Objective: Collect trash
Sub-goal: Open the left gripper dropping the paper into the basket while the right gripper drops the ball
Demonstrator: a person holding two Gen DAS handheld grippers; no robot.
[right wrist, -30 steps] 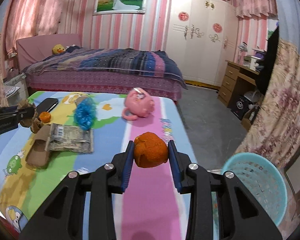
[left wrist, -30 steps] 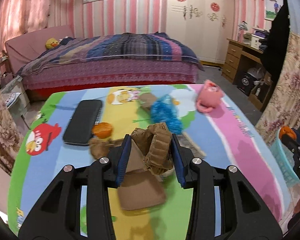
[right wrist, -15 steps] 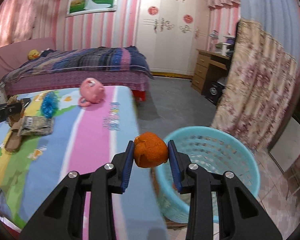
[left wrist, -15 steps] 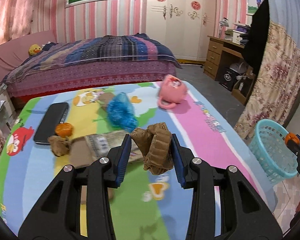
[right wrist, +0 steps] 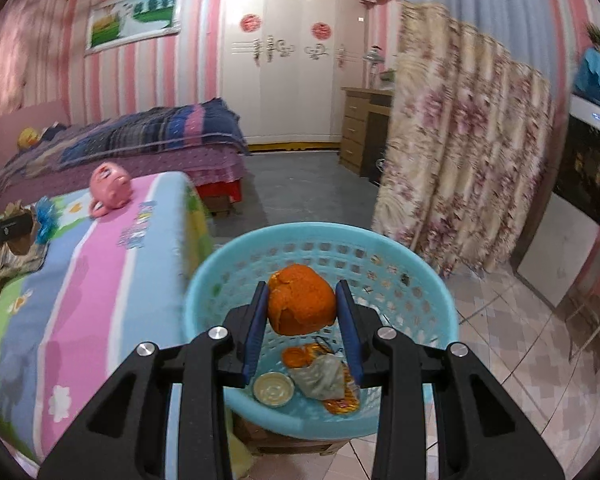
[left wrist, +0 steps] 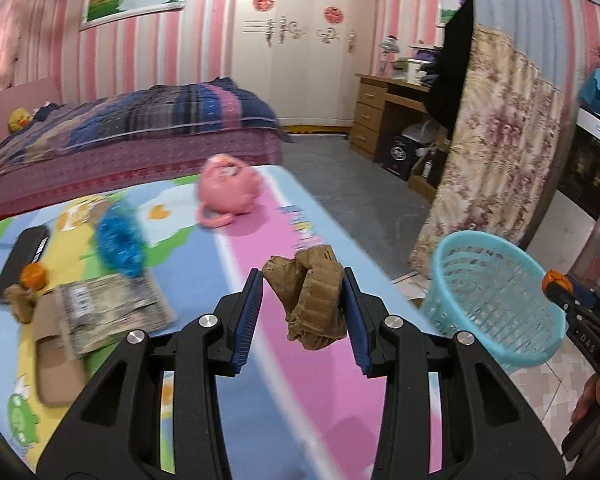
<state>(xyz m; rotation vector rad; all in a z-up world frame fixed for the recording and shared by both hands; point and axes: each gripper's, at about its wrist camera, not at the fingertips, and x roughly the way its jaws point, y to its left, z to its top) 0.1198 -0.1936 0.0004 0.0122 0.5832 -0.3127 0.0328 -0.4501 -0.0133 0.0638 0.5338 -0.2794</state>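
1. The right claw (right wrist: 301, 314) grips a piece of orange peel (right wrist: 302, 305) between its blue pads, right above the open mouth of the light blue plastic basket (right wrist: 204, 280).
2. The basket stands on the tiled floor (right wrist: 492, 332) just beside the edge of the surface. In its bottom lie a small round white lid (right wrist: 273, 389), a crumpled greyish wrapper (right wrist: 322, 374), a scrap of orange peel and an orange-yellow packet (right wrist: 342, 403).
3. The left claw (left wrist: 303, 298) is clamped on a crumpled wad of brown cardboard (left wrist: 312, 300), carried above the pink stripe of the cartoon-printed cloth that covers the surface (left wrist: 204, 264). From this side the basket (left wrist: 496, 300) sits lower right, past the surface's edge, with the right claw's tip above its far rim.
4. On the surface lie a flat printed packet (left wrist: 112, 312) on top of a brown cardboard piece (left wrist: 58, 372), a blue tinsel-like bundle (left wrist: 120, 240), a small orange piece (left wrist: 34, 276) beside a black case (left wrist: 22, 258), and a pink plush toy (left wrist: 226, 192) near the far edge.
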